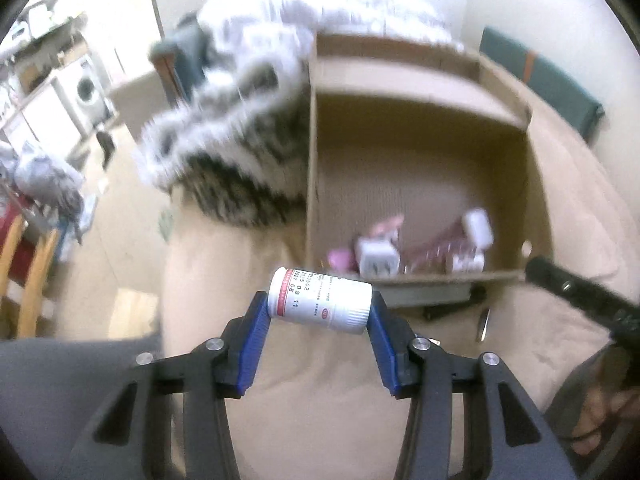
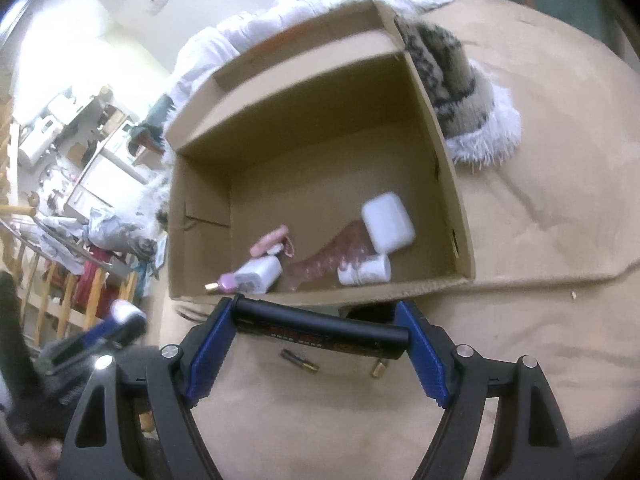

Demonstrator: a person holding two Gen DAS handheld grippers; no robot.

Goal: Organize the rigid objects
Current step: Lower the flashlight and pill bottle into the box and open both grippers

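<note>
My left gripper (image 1: 320,304) is shut on a white pill bottle (image 1: 319,302) with a red-banded label, held sideways just in front of an open cardboard box (image 1: 420,92). My right gripper (image 2: 320,328) is shut on a long black cylinder (image 2: 320,330) with orange print, held crosswise before the same box (image 2: 460,208). In the box lie a white case (image 2: 387,223), a white charger (image 2: 258,274), a small white bottle (image 2: 366,271), a pink item (image 2: 272,241) and a pink patterned packet (image 2: 324,256). The left gripper with its bottle shows blurred at the right wrist view's lower left (image 2: 124,322).
A tan blanket (image 2: 540,160) covers the surface. A furry black-and-white garment (image 1: 240,152) lies against the box's side. Two small brass-tipped pieces (image 2: 300,362) lie on the blanket below my right gripper. White bedding (image 1: 320,4) is piled behind the box. Cluttered shelves (image 1: 48,92) stand beyond.
</note>
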